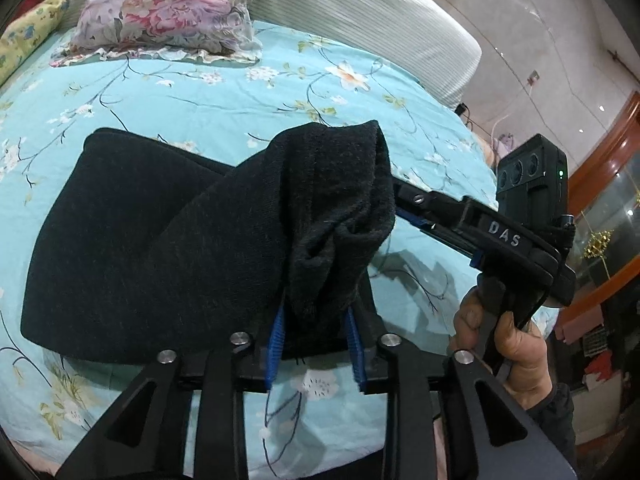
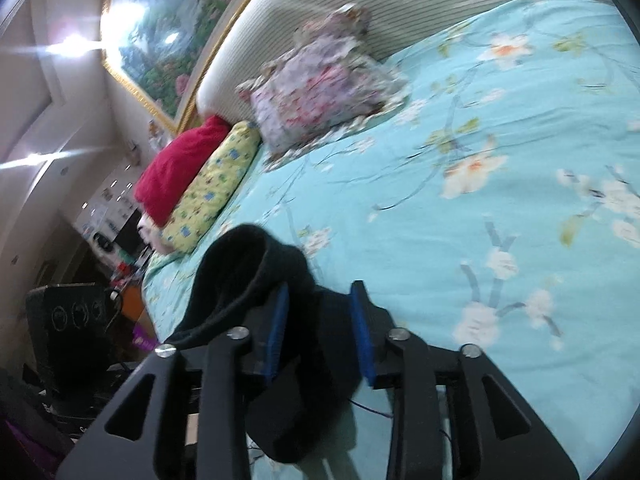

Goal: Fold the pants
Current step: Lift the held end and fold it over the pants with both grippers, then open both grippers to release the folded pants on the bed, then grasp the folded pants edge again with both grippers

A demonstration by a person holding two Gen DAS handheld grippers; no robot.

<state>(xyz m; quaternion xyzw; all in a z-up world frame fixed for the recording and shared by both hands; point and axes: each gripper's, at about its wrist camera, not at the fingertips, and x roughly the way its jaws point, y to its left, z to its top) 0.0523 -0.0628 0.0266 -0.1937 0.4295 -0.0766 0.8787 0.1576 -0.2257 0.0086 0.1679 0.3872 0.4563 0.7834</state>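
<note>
The black pants (image 1: 140, 240) lie folded on the turquoise flowered bed sheet (image 1: 200, 92). Their right end is bunched up into a raised hump. My left gripper (image 1: 316, 312) straddles the lower part of that hump, and the cloth hangs loosely between its blue pads (image 1: 276, 340), so it is open. The right gripper's black body (image 1: 500, 236) comes in from the right in a person's hand (image 1: 516, 348), with its fingertips hidden behind the hump. In the right wrist view the right gripper (image 2: 320, 292) is open. The black cloth (image 2: 240, 264) drapes over its left pad (image 2: 280, 320), clear of the right pad.
A floral pillow (image 1: 168, 8) leans on the ribbed headboard (image 1: 360, 20) at the far end of the bed. A yellow pillow (image 2: 212, 184) and a red one (image 2: 180, 164) lie along the bed's left side. Furniture stands beyond the bed's edges.
</note>
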